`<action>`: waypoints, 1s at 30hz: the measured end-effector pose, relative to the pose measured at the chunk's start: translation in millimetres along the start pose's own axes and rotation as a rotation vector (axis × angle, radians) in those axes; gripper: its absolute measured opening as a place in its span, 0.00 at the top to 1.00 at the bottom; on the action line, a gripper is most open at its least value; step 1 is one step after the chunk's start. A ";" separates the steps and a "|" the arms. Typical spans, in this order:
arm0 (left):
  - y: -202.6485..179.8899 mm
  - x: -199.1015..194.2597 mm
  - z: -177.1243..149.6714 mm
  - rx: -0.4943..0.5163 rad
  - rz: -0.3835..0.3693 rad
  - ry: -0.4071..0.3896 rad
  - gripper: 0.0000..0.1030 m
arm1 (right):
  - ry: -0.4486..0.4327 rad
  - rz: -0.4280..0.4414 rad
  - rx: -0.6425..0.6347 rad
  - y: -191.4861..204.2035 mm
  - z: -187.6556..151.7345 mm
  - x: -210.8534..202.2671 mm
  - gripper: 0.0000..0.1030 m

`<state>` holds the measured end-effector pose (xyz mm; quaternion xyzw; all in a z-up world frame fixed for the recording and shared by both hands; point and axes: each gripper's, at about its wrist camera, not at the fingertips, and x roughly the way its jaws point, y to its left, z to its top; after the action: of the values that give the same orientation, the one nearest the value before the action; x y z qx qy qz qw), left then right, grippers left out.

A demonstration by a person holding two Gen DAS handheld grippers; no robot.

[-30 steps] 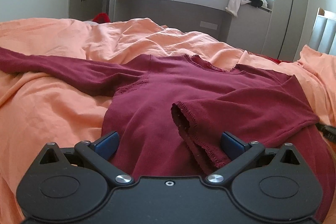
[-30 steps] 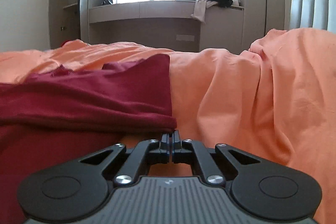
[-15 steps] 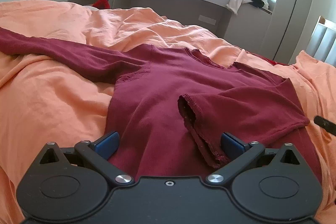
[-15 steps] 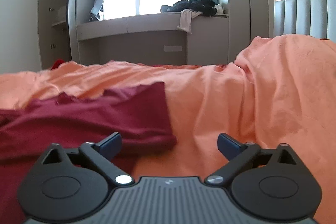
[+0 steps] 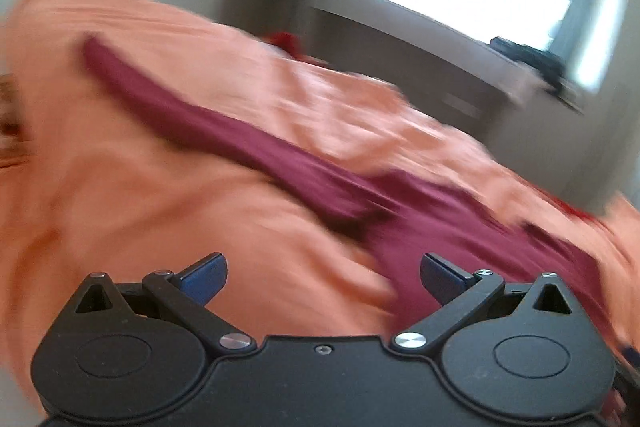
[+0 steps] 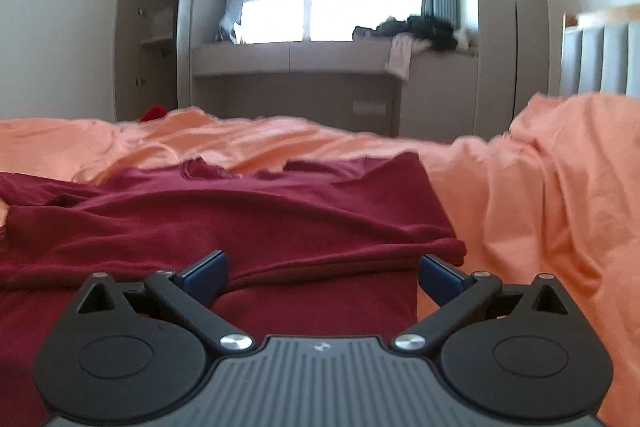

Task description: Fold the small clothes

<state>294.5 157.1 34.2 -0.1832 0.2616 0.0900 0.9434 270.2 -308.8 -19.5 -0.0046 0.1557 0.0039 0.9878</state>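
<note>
A dark red long-sleeved shirt (image 6: 248, 219) lies flat on the orange bedspread (image 6: 552, 195). Its right side is folded over the body. In the blurred left wrist view its left sleeve (image 5: 192, 115) stretches out to the upper left across the bedspread (image 5: 120, 207). My left gripper (image 5: 322, 277) is open and empty, above the bedspread just left of the shirt body (image 5: 480, 227). My right gripper (image 6: 322, 275) is open and empty, low over the shirt's folded right edge.
A built-in window bench (image 6: 296, 59) with a pile of dark clothes (image 6: 416, 29) stands beyond the bed. A grey padded headboard (image 6: 600, 59) is at the right. A small red item (image 6: 154, 113) lies at the bed's far left edge.
My left gripper has swung left and tilted, so the outstretched sleeve now fills its view. My right gripper, shut one second ago, opened and has moved left over the shirt's folded edge.
</note>
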 end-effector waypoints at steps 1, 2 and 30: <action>10.4 0.1 4.9 -0.026 0.056 -0.012 0.00 | -0.028 0.003 -0.013 2.7 -3.7 -6.9 0.00; 21.1 0.7 9.8 -0.056 0.105 -0.022 0.00 | -0.056 0.009 -0.024 5.3 -7.8 -13.5 0.00; 80.9 104.8 136.9 -0.139 0.480 -0.308 0.91 | -0.214 0.172 0.026 19.2 -70.8 -40.2 0.00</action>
<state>424.8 292.8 63.8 -0.1643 0.1442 0.3551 0.9089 210.0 -290.6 -74.7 0.0221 0.0491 0.0873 0.9947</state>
